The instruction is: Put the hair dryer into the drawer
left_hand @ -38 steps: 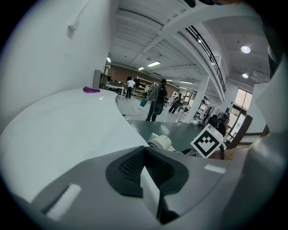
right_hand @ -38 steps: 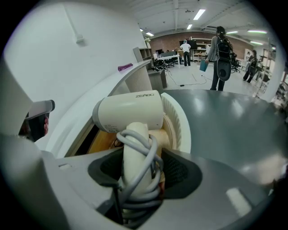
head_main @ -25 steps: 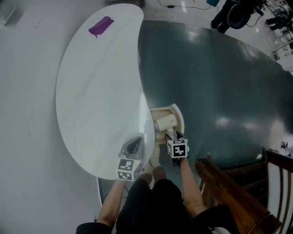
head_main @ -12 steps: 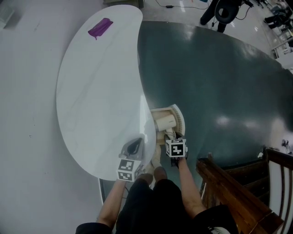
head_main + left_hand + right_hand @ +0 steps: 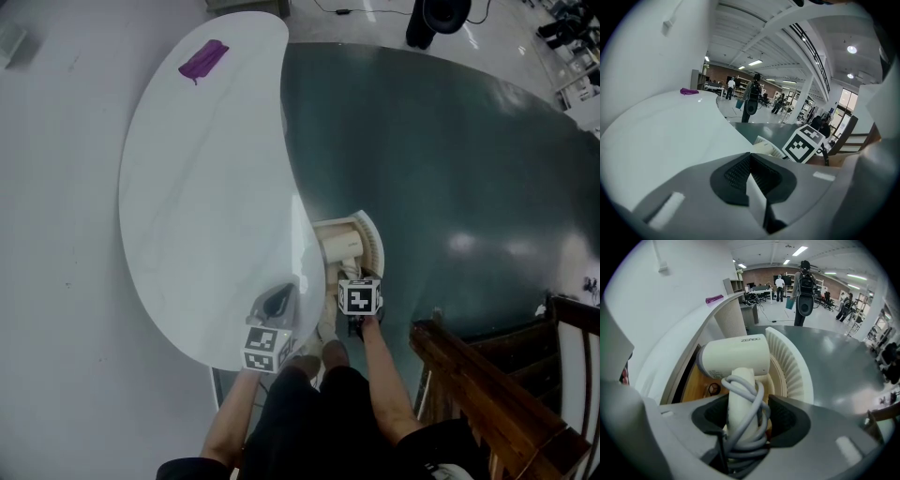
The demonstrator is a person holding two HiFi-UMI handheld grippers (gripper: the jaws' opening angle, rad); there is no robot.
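A cream hair dryer [image 5: 736, 361] with its grey cord wound round the handle sits over the open drawer [image 5: 788, 365], which has a ribbed white front and a wooden bottom. My right gripper [image 5: 743, 416] is shut on the cord-wrapped handle. In the head view the hair dryer [image 5: 339, 246] lies inside the drawer [image 5: 374, 246], which juts from under the white table [image 5: 197, 197], with the right gripper [image 5: 349, 276] just behind it. My left gripper [image 5: 276, 300] rests over the table's near edge; its jaws [image 5: 752, 173] look shut with nothing in them.
A purple object [image 5: 203, 58] lies at the table's far end. A wooden chair or railing [image 5: 487, 394] stands close at the right. Dark green floor [image 5: 450, 169] spreads beyond the drawer. A person with a backpack [image 5: 805, 287] stands farther off.
My right gripper has edged slightly forward and left with the hair dryer, which now sits a little deeper over the drawer. The left gripper has stayed put.
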